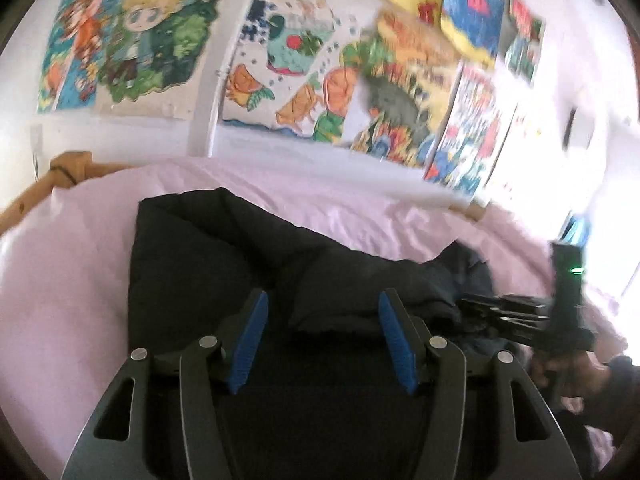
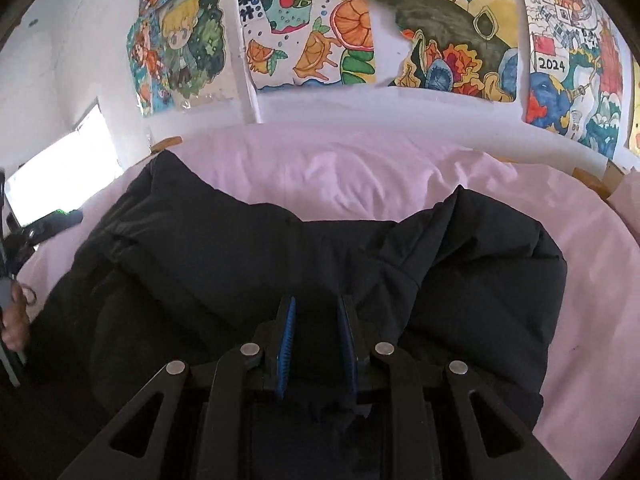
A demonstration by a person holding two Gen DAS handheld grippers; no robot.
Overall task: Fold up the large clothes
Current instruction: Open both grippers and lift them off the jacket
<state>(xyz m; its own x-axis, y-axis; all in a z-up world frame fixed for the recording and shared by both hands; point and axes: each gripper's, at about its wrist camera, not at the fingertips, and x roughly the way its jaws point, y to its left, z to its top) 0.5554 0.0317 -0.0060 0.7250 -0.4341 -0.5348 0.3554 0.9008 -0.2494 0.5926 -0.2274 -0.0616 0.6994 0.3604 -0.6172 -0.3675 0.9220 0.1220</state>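
Observation:
A large black padded jacket [image 1: 224,256] lies rumpled on a pink bed sheet [image 1: 72,264]. My left gripper [image 1: 322,300] is open, its blue pads wide apart just above the jacket's near part. In the right wrist view the same jacket [image 2: 224,264] spreads across the sheet [image 2: 328,168]. My right gripper [image 2: 318,308] is nearly closed, with dark jacket fabric pinched between its blue pads at the near edge. The right gripper also shows at the right edge of the left wrist view [image 1: 516,314], held by a hand.
A wooden bed frame [image 1: 36,196] edges the sheet at the left. The white wall behind carries several colourful drawings [image 2: 312,28]. A bright window [image 2: 60,176] is at the far left in the right wrist view. A hand [image 2: 14,320] holds the other gripper there.

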